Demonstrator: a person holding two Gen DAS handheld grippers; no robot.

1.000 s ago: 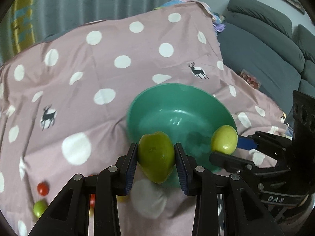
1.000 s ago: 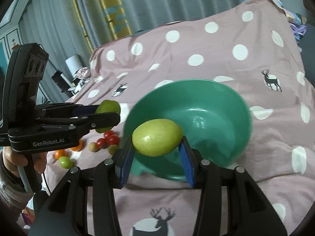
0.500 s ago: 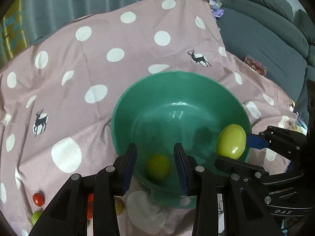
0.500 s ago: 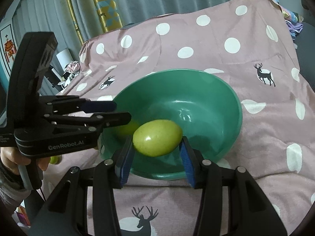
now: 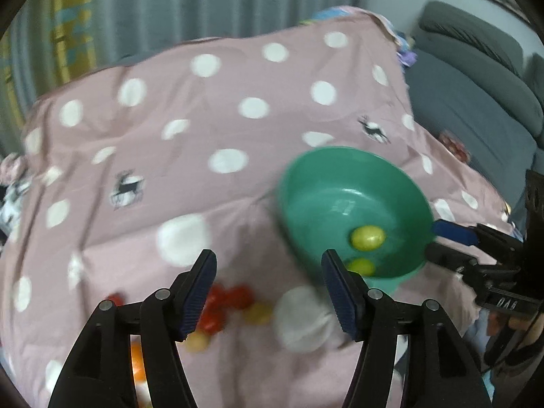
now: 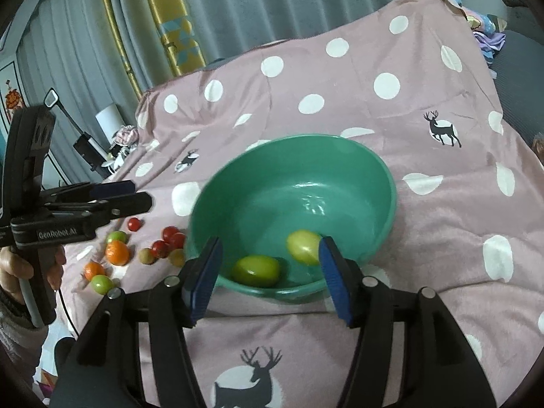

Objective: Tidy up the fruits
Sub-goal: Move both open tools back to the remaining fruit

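Observation:
A green bowl (image 6: 380,170) sits on the pink dotted cloth with two yellow-green fruits lying loose in it, one greener (image 6: 256,270) and one yellower (image 6: 302,246). My right gripper (image 6: 268,278) hovers over the bowl's near rim, its jaws opening with nothing pressed between them. In the left wrist view the bowl (image 5: 306,163) is off to the right with both fruits (image 5: 367,238) inside. My left gripper (image 5: 268,289) is over the cloth left of the bowl, jaws opening and empty. Small red and yellow fruits (image 5: 227,302) lie just beneath it.
Left of the bowl lies a scatter of cherry tomatoes (image 6: 170,238), oranges (image 6: 117,251) and small green fruits (image 6: 102,284). A grey sofa (image 5: 476,102) stands beyond the cloth's right edge. Curtains hang behind. A person's hand (image 6: 20,265) holds the left gripper.
Both grippers have let go of their yellow-green fruits, which now lie in the bowl. The left gripper has swung left, away from the bowl and over the small fruits, and both jaws have widened.

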